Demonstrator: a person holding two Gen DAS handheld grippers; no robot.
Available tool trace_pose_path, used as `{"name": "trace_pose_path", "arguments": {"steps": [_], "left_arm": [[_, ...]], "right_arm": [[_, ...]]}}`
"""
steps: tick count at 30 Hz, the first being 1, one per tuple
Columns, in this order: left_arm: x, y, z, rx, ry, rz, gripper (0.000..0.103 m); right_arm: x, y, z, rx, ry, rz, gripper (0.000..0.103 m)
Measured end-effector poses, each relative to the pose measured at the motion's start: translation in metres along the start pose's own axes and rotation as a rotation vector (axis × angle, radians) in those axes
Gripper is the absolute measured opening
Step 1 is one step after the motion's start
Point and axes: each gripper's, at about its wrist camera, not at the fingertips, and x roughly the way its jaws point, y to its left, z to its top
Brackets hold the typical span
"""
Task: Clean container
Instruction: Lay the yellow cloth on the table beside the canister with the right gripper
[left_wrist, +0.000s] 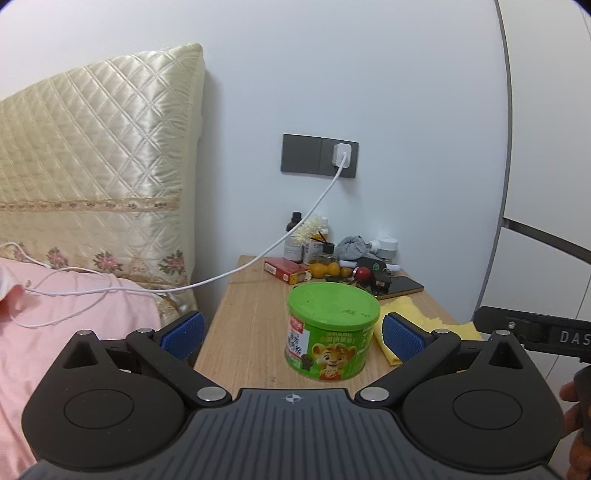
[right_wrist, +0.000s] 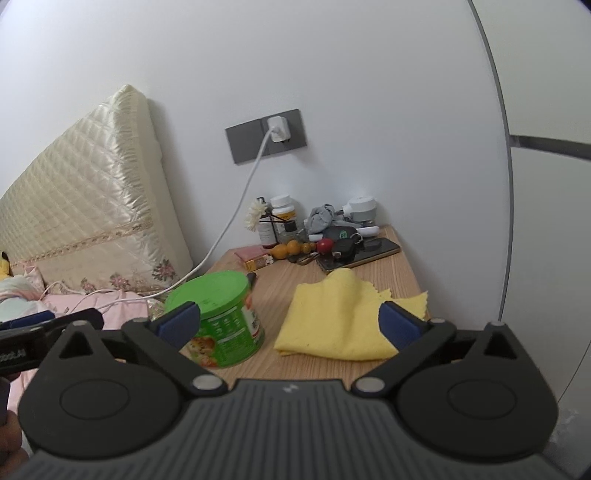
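Both grippers wide open, empty: tin (left_wrist: 333, 328) upright dead ahead of left gripper (left_wrist: 293, 334), cloth (right_wrist: 341, 317) flat ahead of right gripper (right_wrist: 290, 325), on worktop (left_wrist: 243, 321).

Home bedroom. Quilted cream headboard (left_wrist: 99, 147) against white wall at left, pink bedding (left_wrist: 74, 325) below it. Wooden bedside table (left_wrist: 243, 321) just right of bed. Far end of table cluttered with personal items: pill bottles (right_wrist: 282, 212), phone (right_wrist: 364, 253), keys (right_wrist: 341, 243), cigarette pack (left_wrist: 286, 271). Charger (left_wrist: 341, 155) plugged into grey wall socket above table, white cable (left_wrist: 258, 258) trailing onto bed.
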Motion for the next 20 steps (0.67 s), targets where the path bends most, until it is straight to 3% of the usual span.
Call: {"name": "trace_pose_path", "arguments": {"steps": [20], "left_arm": [[-0.008,-0.001,-0.003,0.035,0.014,0.027,0.103]], "right_arm": [[-0.013,0.007,0.004,-0.009,0.022,-0.053,0.103]]}}
